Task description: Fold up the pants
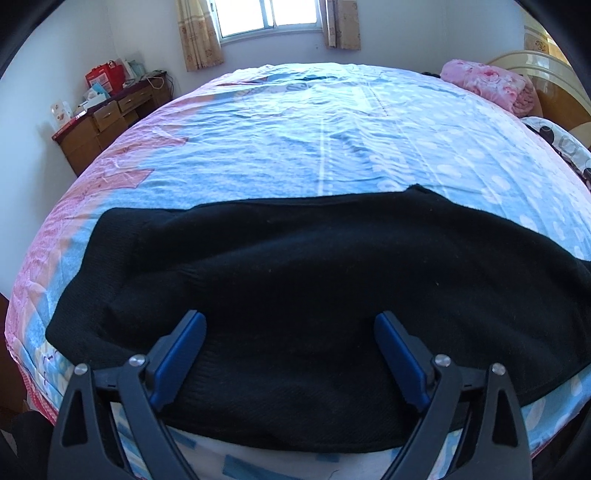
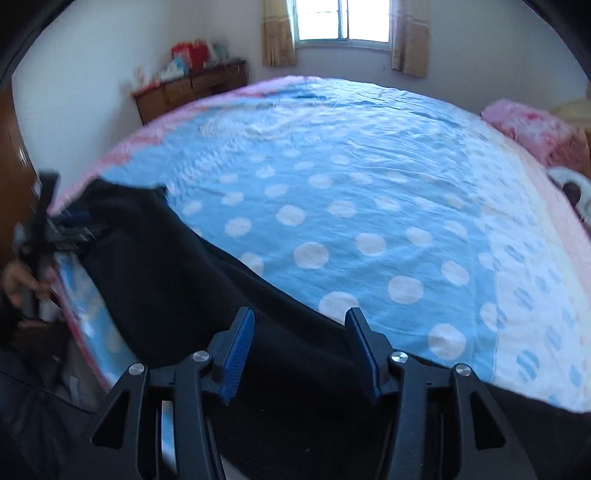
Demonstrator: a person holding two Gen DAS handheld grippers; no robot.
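A wide bed (image 1: 295, 140) is filling a small white-walled bedroom, its cover (image 2: 369, 206) showing sky blue with white polka dots, a pink band running along the 9 o'clock side and a white, blue-spotted strip at 3 o'clock. A bright window (image 1: 267, 16) with patterned beige curtains (image 1: 199, 40) is glowing at 12 o'clock. At 10 o'clock a brown wooden dresser (image 1: 107, 118) is carrying red bags and small boxes; any printing on them is too small to read. A folded pink floral blanket (image 1: 491, 83) is lying at 2 o'clock before a pale headboard (image 1: 535, 62), with a dotted pillow (image 1: 561, 142) beside it.

The black pants (image 1: 280, 295) are lying flat across the bed's near edge, from 8 o'clock to 4 o'clock in the left wrist view. The left gripper (image 1: 290, 325) is hovering over them with its blue-padded jaws spread wide, pinching nothing. The right gripper (image 2: 301, 321) is standing over the dark cloth with its jaws parted, the pads clear of the fabric. At 9 o'clock in the right wrist view, a hand (image 2: 18, 280) is holding the other gripper, blurred.
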